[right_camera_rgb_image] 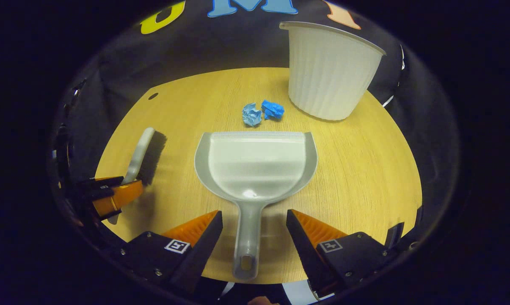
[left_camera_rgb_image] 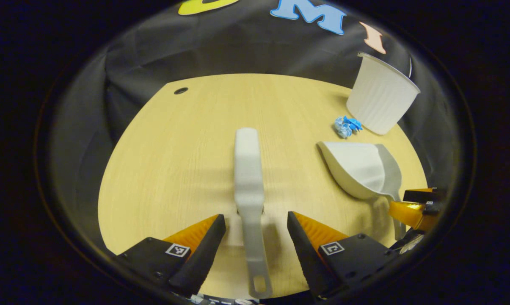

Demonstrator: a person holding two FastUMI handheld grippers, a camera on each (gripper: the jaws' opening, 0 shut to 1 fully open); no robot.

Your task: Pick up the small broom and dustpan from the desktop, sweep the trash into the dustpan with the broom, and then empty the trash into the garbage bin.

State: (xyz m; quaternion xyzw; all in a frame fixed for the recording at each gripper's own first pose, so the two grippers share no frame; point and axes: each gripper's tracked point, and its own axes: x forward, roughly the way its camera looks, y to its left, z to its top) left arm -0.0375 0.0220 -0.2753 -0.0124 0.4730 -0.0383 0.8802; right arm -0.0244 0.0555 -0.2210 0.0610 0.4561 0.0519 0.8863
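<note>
while the left gripper (left_camera_rgb_image: 256,224) stands wide open with its two fingers on either side of the broom's handle and clear of it, the broom (left_camera_rgb_image: 249,178) lies flat on the wooden surface (left_camera_rgb_image: 174,161), handle end nearest and head pointing away. in the right gripper view the right gripper (right_camera_rgb_image: 254,222) is likewise spread wide, its fingers flanking the dustpan's handle without touching it. the dustpan (right_camera_rgb_image: 255,165) rests on the surface with its handle toward the gripper and its open mouth facing away. to the left of the dustpan in that view the broom shows with dark bristles, and the left gripper sits at its handle. just beyond the dustpan's front lip lie two crumpled blue paper balls (right_camera_rgb_image: 263,112), close together and a little apart from the lip. farther than the dustpan, beyond the paper and to the right, stands the white ribbed garbage bin (right_camera_rgb_image: 329,72), upright near the far edge of the surface. behind the bin hangs the black cloth wall (right_camera_rgb_image: 221,46).
</note>
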